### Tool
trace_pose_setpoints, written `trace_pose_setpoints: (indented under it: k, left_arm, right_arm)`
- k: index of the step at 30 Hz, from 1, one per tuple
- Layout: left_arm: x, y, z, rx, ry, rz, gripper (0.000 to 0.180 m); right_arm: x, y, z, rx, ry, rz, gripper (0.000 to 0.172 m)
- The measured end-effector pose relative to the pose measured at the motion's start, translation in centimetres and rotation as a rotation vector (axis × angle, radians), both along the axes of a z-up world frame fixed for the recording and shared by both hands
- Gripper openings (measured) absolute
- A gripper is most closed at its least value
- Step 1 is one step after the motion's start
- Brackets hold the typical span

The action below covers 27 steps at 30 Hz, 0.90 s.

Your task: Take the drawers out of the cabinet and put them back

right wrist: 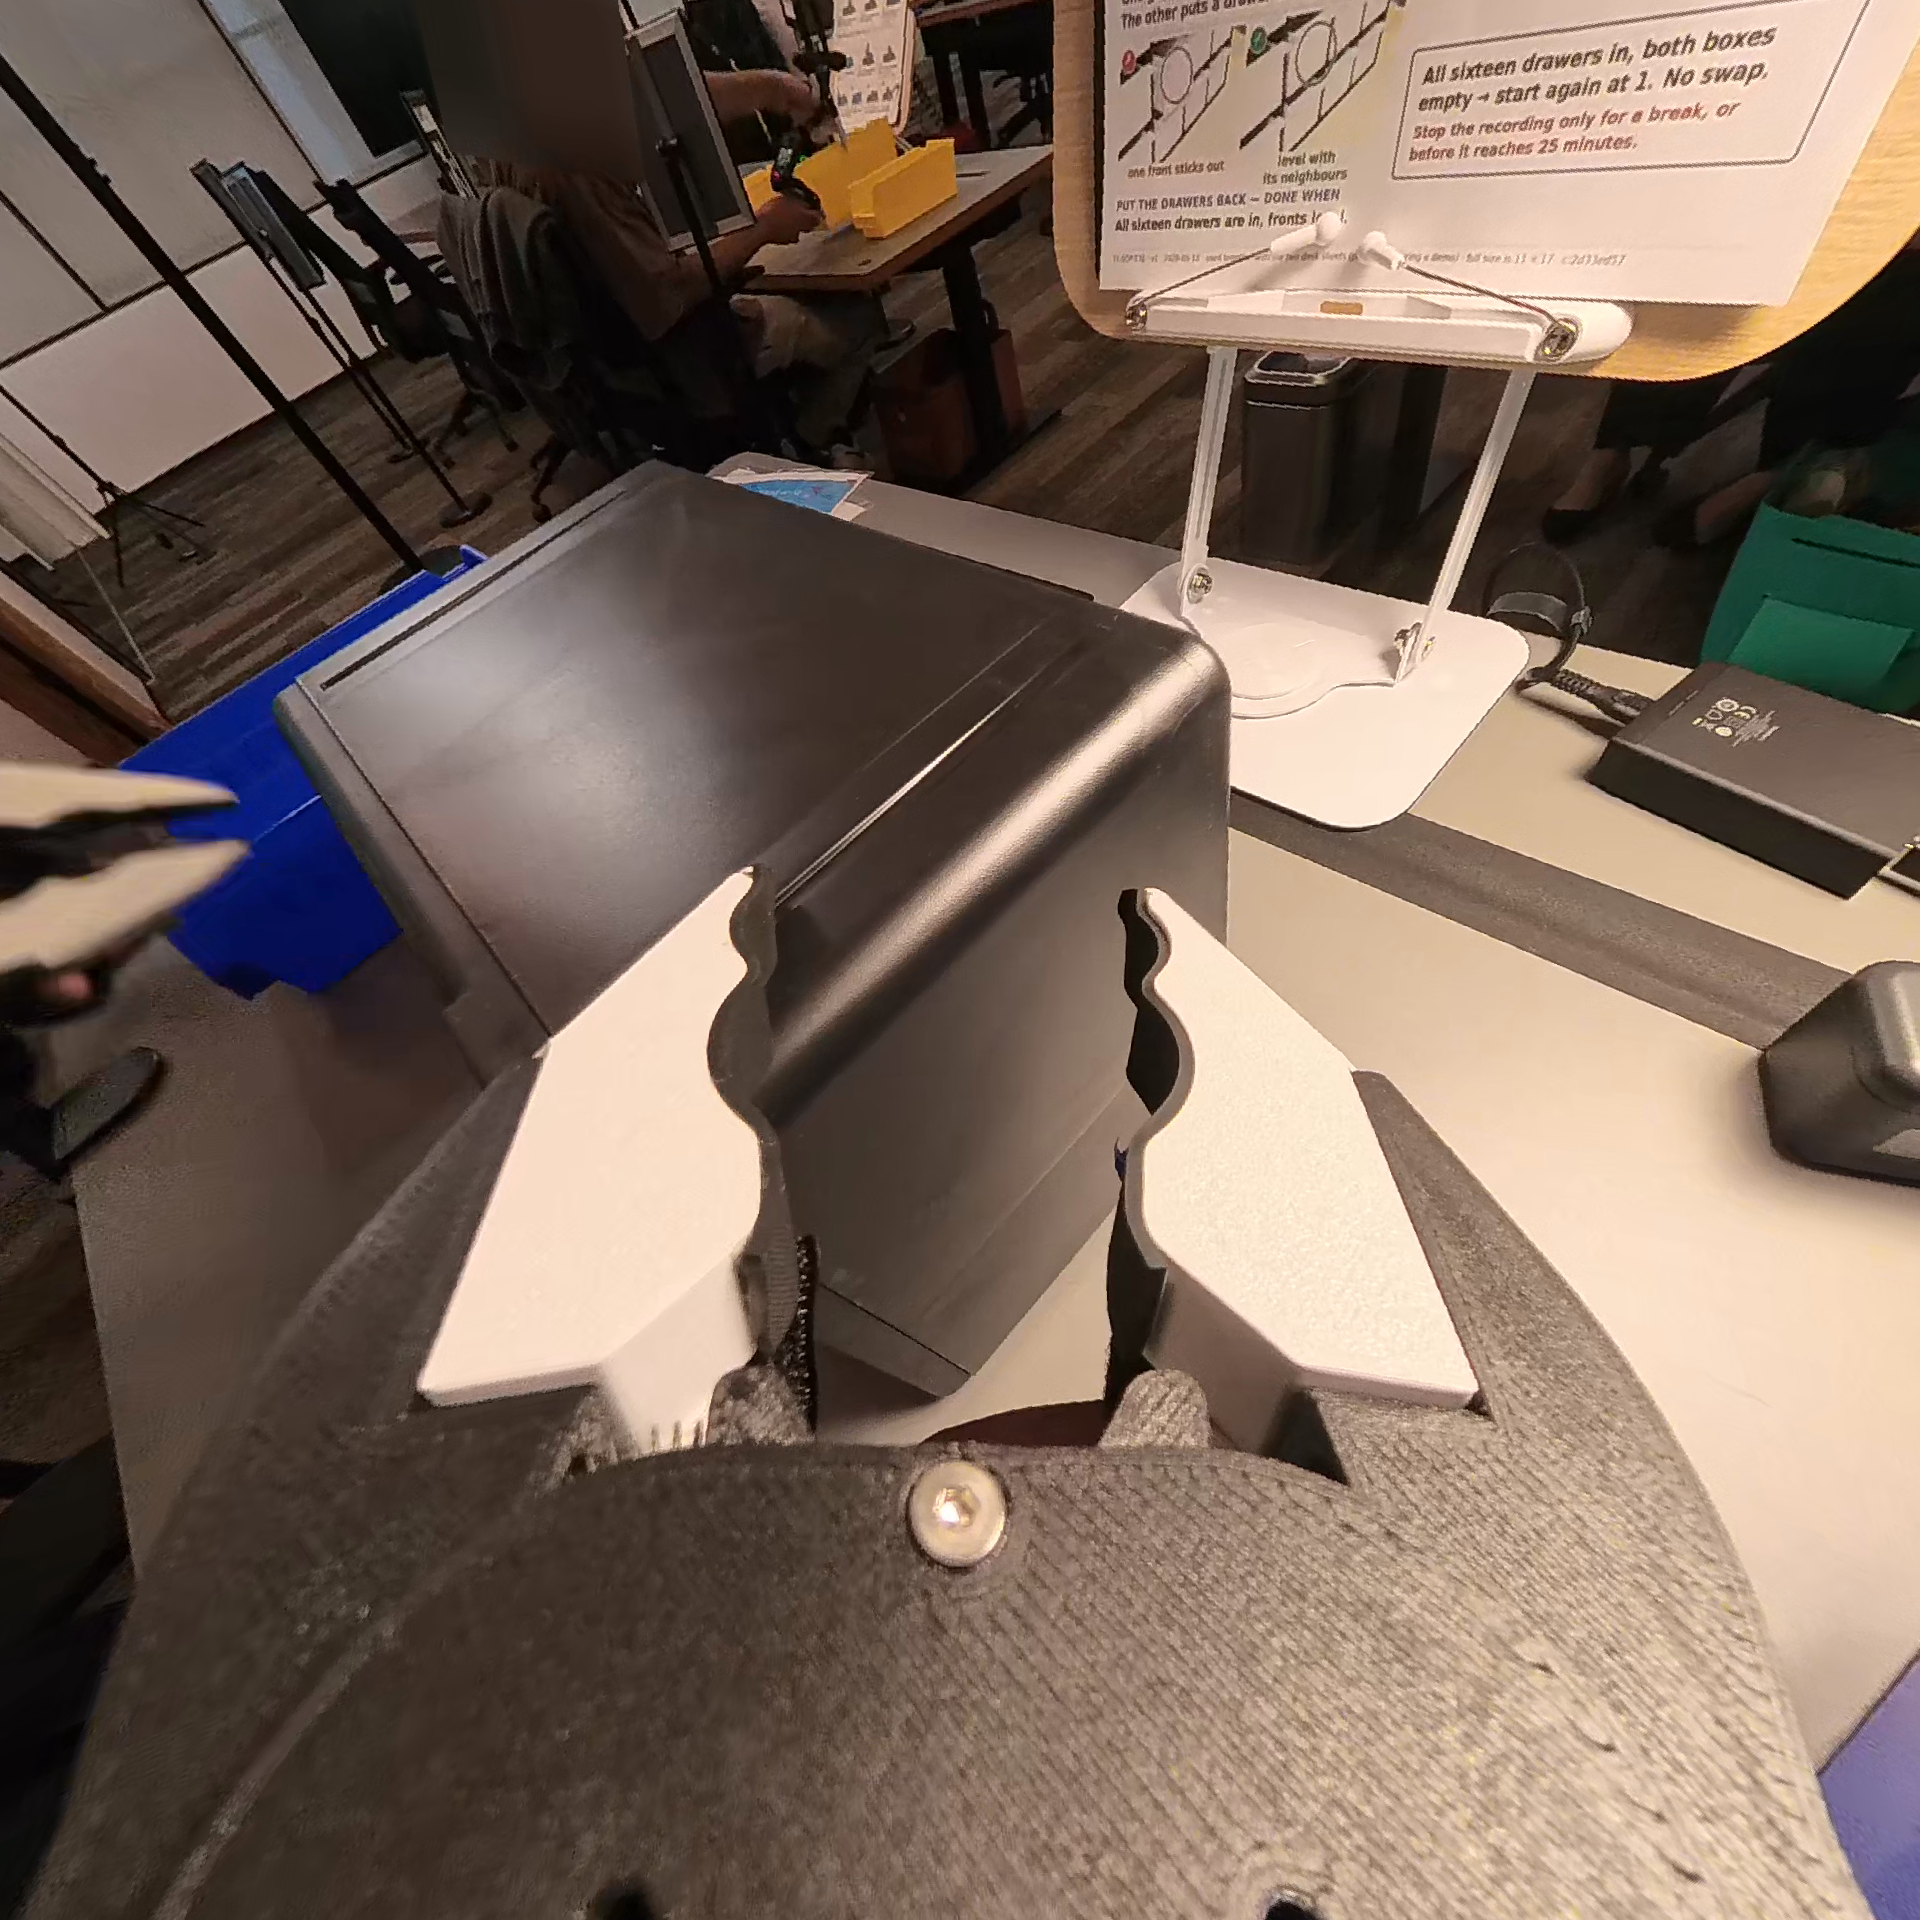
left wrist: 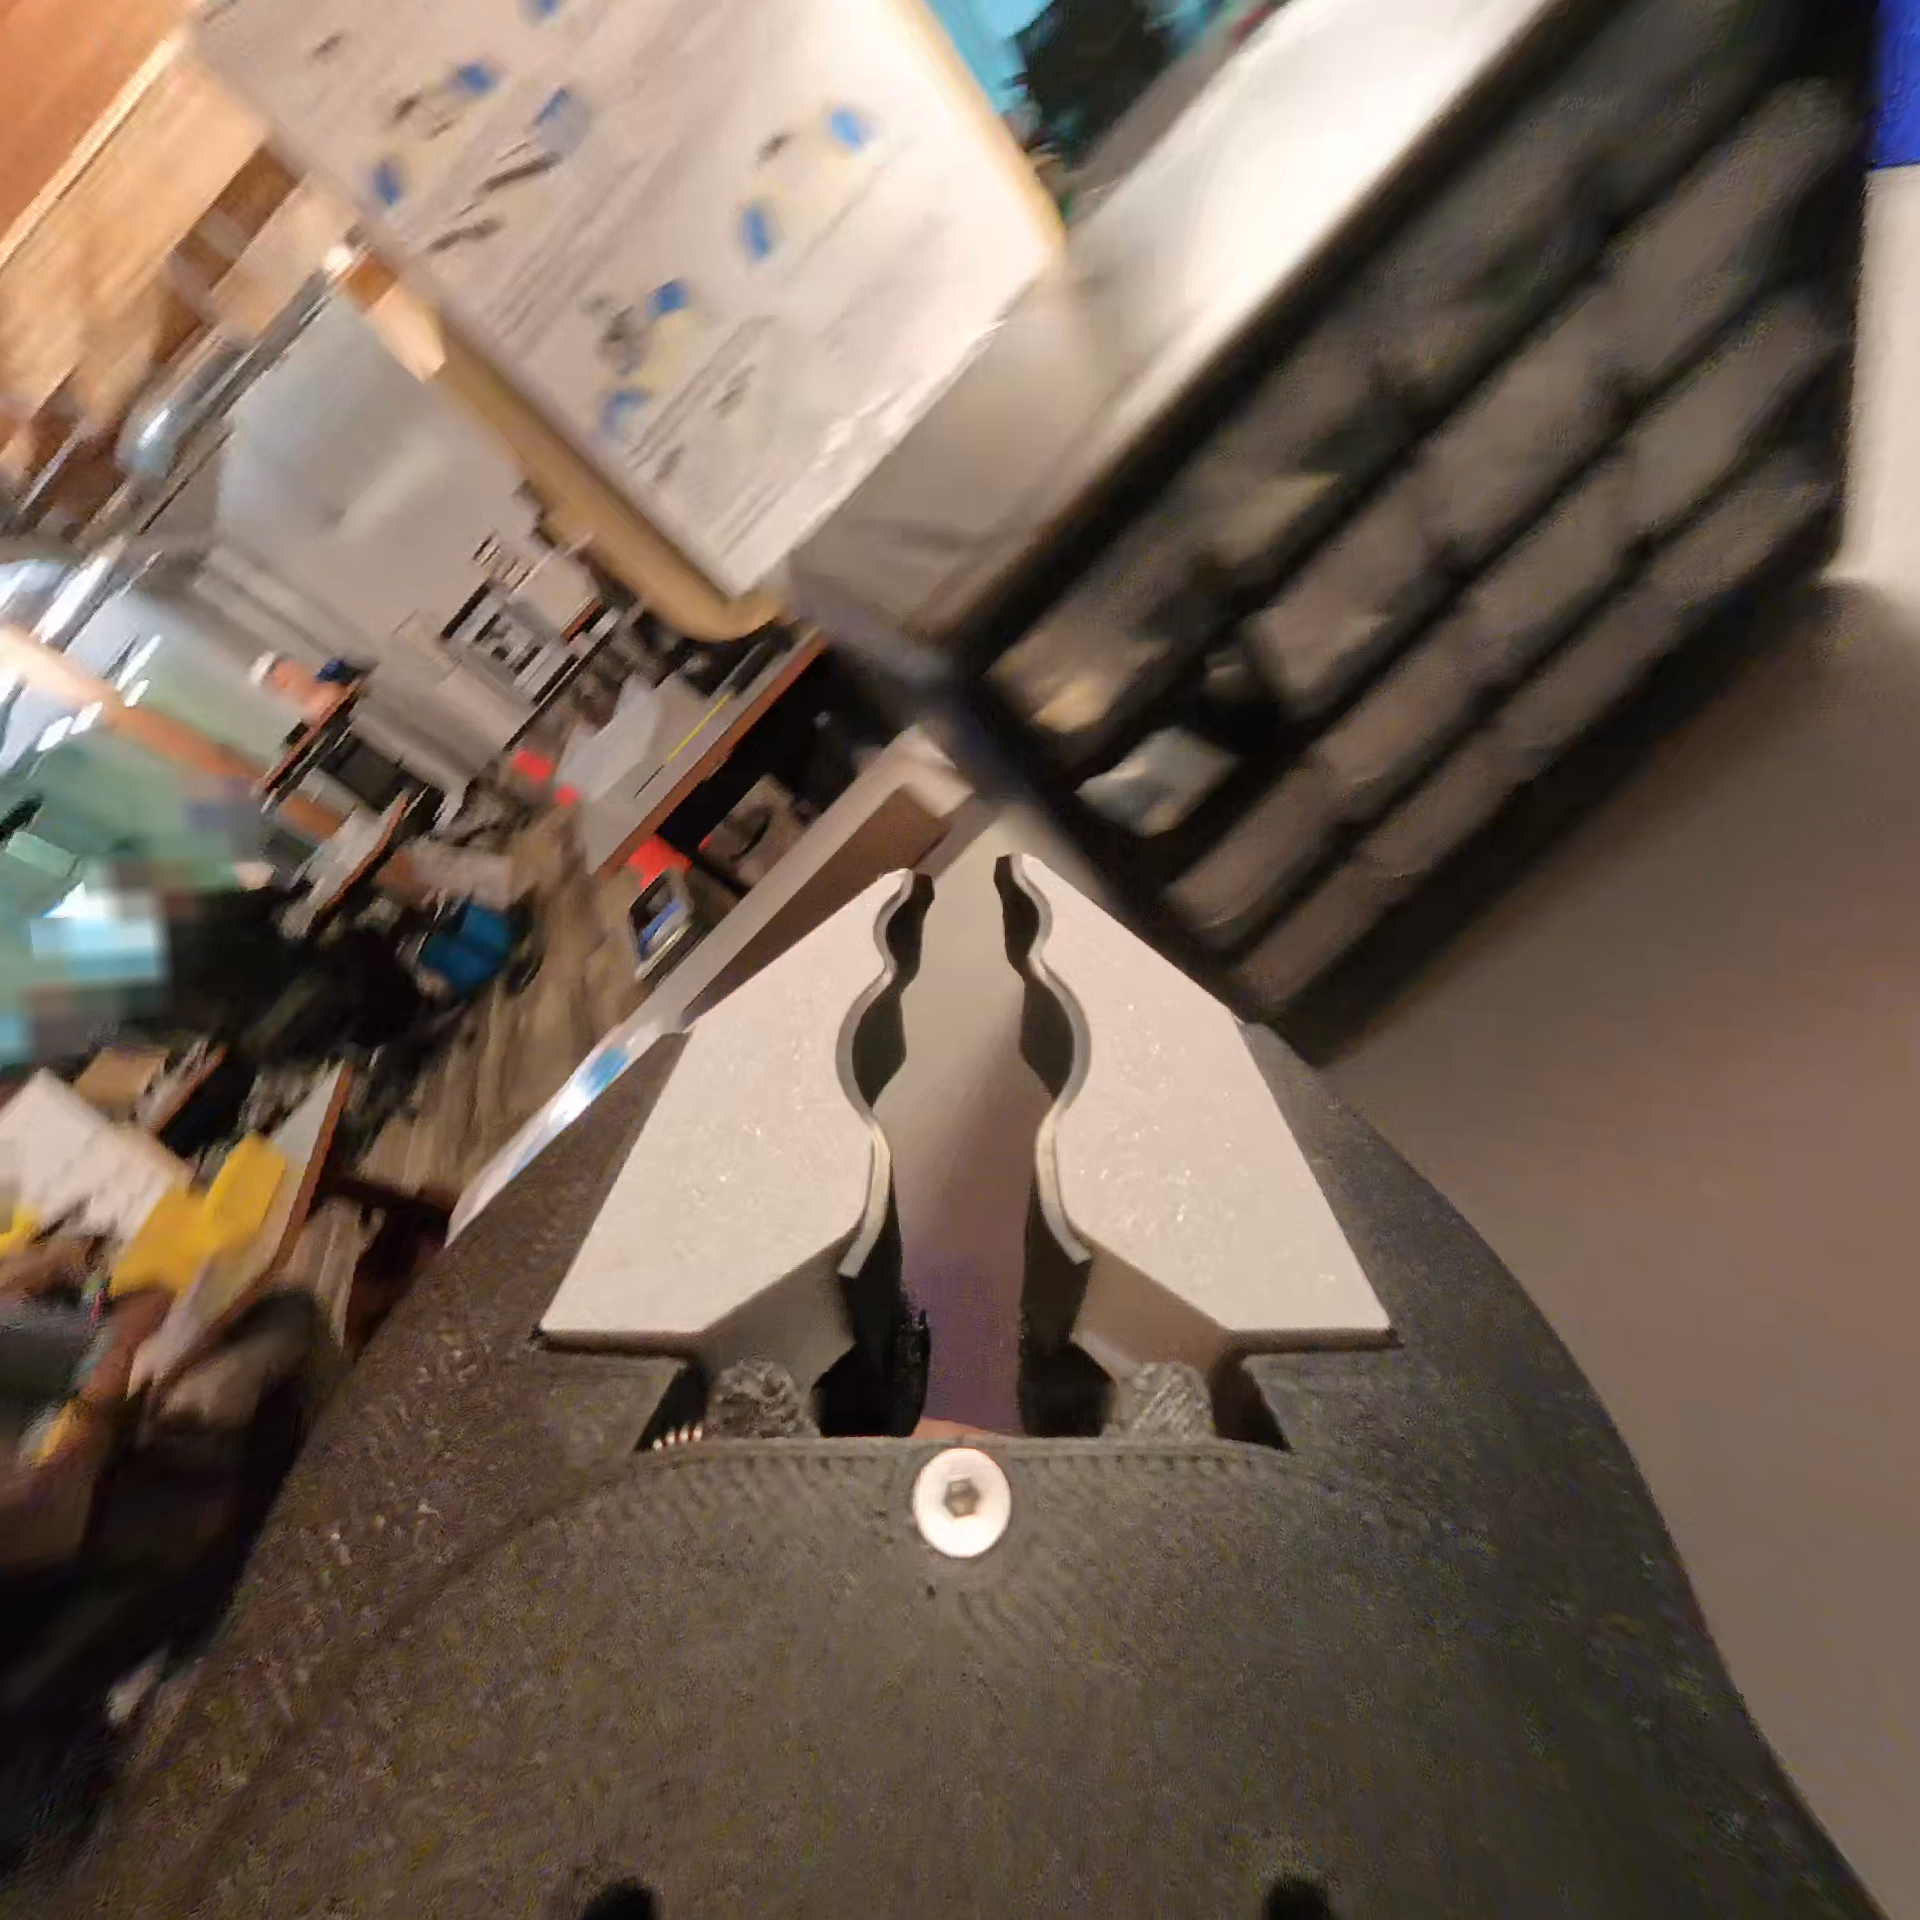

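The cabinet (left wrist: 1475, 499) was seen blurred at two o'clock of the left gripper (left wrist: 964, 883), well apart from it, its dark drawers (left wrist: 1558, 623) all seated in rows. The left fingers (left wrist: 790, 1091) were held slightly parted with nothing between them. The right gripper (right wrist: 940, 894) was spread wide over the cabinet's (right wrist: 727, 707) rear corner, and no press of its pads on the shell could be made out. A blue bin (right wrist: 281, 894) was seen at nine o'clock of it. For the step in hand, judged to be a first pull, the shell would best be steadied by the right gripper, the left squared to one drawer front, opened wider, and drawn straight outward.
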<state>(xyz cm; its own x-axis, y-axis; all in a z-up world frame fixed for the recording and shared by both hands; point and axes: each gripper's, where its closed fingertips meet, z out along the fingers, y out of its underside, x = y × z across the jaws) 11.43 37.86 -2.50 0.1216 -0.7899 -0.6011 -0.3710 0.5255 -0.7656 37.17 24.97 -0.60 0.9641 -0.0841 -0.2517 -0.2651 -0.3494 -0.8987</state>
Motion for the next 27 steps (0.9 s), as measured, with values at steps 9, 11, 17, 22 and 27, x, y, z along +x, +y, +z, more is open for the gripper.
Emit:
trace_pose_setpoints:
  k: [9,11,17,22,27]
  left_arm:
    - [-10.6,19.8,-4.3,-0.347,0.057,0.519,0.025]
    - [-11.2,22.1,-6.7,-0.384,0.103,0.568,0.027]
    - [-11.7,27.3,-12.8,-0.737,0.125,0.769,0.036]
    - [-11.4,31.5,-15.0,-0.992,-0.021,0.872,0.044]
    - [-11.6,33.6,-16.8,-1.063,-0.025,0.944,0.042]
  right_arm:
    - [-0.4,-0.2,0.0,-0.003,-0.02,0.008,0.07]
    - [-0.3,-0.3,0.0,-0.002,-0.019,0.007,0.07]
    - [-0.2,-0.2,-0.1,0.005,0.001,0.016,0.071]
    - [-0.3,0.2,0.0,0.008,-0.015,0.024,0.07]
    - [-0.3,0.3,-0.1,0.015,-0.009,0.033,0.07]
